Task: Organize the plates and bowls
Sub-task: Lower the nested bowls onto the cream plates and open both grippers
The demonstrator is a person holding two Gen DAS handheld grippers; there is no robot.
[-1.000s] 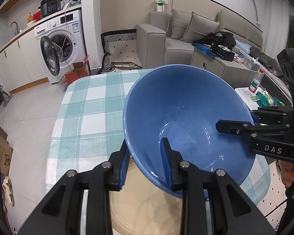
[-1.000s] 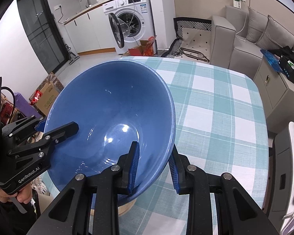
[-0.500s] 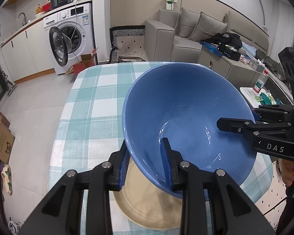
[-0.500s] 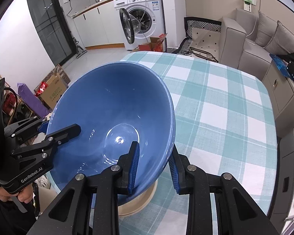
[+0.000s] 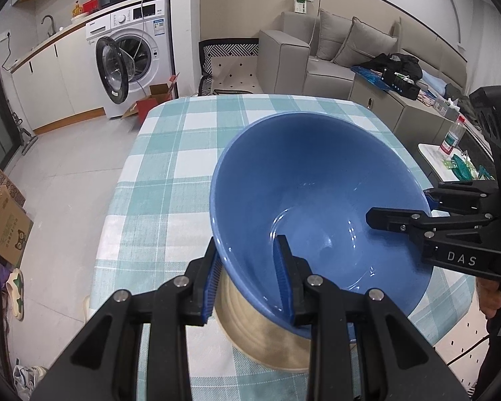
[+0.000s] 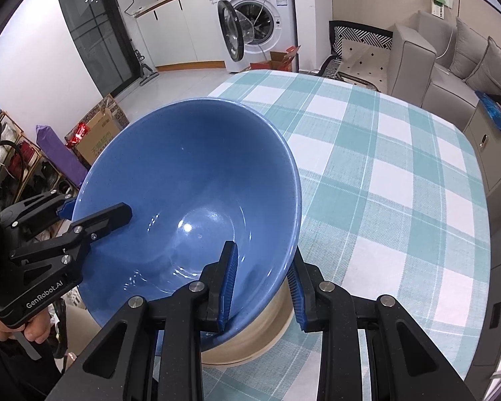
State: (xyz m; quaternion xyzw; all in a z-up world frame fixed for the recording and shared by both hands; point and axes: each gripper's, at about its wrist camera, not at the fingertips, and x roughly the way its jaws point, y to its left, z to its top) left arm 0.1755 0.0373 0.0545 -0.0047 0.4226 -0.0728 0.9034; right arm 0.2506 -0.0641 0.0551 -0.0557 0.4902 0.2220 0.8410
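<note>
While both grippers, left [image 5: 247,280] and right [image 6: 262,277], pinch opposite rims of the bowl [image 5: 317,200] above the beige dish [image 5: 267,337], lower it level and release together.

The blue bowl [image 5: 320,200] covers most of the beige dish [image 5: 260,337] beneath it, so only a sliver of that dish's rim and side shows — whether it is a plate or another bowl cannot be told, nor whether the two touch. Both hands run off the frame edges, the right hand [image 5: 491,297] and left hand [image 6: 33,329] showing only knuckles. The washing machine [image 6: 260,16] panel lettering is too small to read.
</note>
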